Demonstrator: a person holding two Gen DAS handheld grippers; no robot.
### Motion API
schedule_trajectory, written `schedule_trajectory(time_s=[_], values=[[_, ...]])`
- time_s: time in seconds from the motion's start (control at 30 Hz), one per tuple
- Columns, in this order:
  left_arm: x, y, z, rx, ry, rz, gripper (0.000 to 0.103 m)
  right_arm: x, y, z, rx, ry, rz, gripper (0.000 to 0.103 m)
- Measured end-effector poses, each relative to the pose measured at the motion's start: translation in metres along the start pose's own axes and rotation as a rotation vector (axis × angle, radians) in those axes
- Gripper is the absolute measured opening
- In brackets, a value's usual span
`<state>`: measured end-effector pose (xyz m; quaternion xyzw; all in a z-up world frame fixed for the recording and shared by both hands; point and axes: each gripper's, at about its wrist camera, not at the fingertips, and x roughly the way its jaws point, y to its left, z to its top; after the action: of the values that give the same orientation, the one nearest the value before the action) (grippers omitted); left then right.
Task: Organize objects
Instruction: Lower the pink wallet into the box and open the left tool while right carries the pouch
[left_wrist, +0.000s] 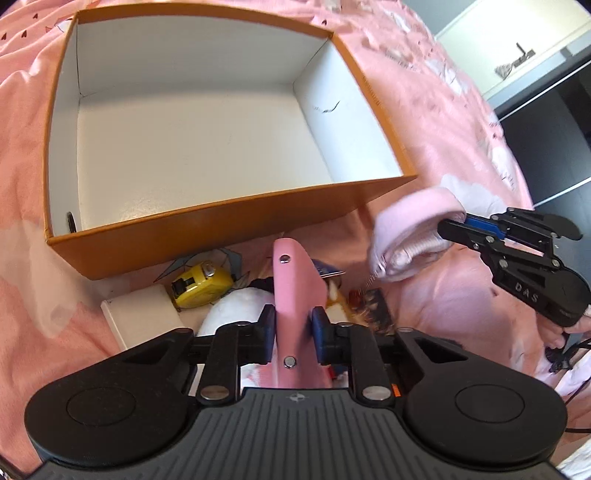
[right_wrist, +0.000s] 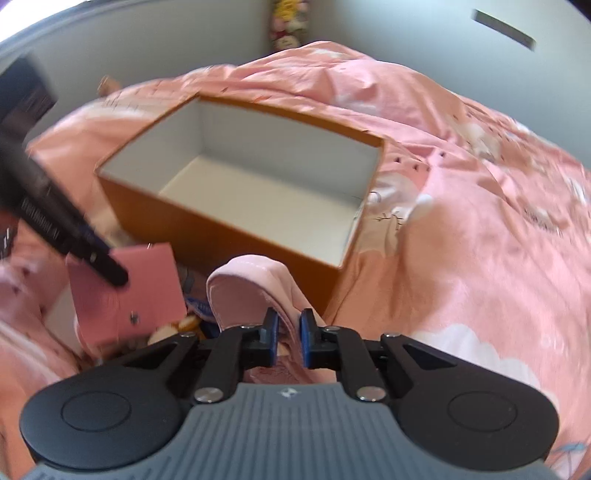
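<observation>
An open orange box with a white, bare inside lies on the pink bedsheet; the right wrist view shows the same orange box ahead. My left gripper is shut on a flat pink case with metal studs, held edge-up just short of the box's near wall. The pink case also appears at the left of the right wrist view with the left gripper's fingers on it. My right gripper is shut on a pale pink rolled cloth, lifted off the bed; the same cloth hangs right of the box.
Under the pink case lies a small pile: a yellow tape measure, a white flat box, a white plush item and some cards. Rumpled pink bedding surrounds the box. Dark furniture stands at the right.
</observation>
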<state>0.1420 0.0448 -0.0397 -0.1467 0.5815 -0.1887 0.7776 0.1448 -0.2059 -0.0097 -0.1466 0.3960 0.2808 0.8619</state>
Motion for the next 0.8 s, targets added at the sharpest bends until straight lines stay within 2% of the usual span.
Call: schedule_trajectory(time_s=[0.13, 0.27, 0.47, 0.63, 0.8], values=[[-0.022, -0.014, -0.003, 0.023, -0.075, -0.008, 0.019, -0.015, -0.015, 0.009, 0.139, -0.025, 0.02, 0.011], [-0.053, -0.021, 0.003, 0.021, -0.158, -0.062, 0.019, -0.028, -0.026, 0.015, 0.238, -0.055, 0.045, 0.011], [-0.085, -0.022, 0.034, -0.037, -0.334, -0.098, 0.019, -0.05, -0.045, 0.034, 0.358, -0.165, 0.071, 0.011], [-0.068, -0.018, 0.064, -0.104, -0.439, -0.086, 0.019, -0.049, -0.06, 0.056, 0.455, -0.256, 0.082, 0.011], [-0.023, -0.006, 0.09, -0.175, -0.423, -0.075, 0.019, -0.032, -0.068, 0.073, 0.538, -0.29, 0.067, 0.011]])
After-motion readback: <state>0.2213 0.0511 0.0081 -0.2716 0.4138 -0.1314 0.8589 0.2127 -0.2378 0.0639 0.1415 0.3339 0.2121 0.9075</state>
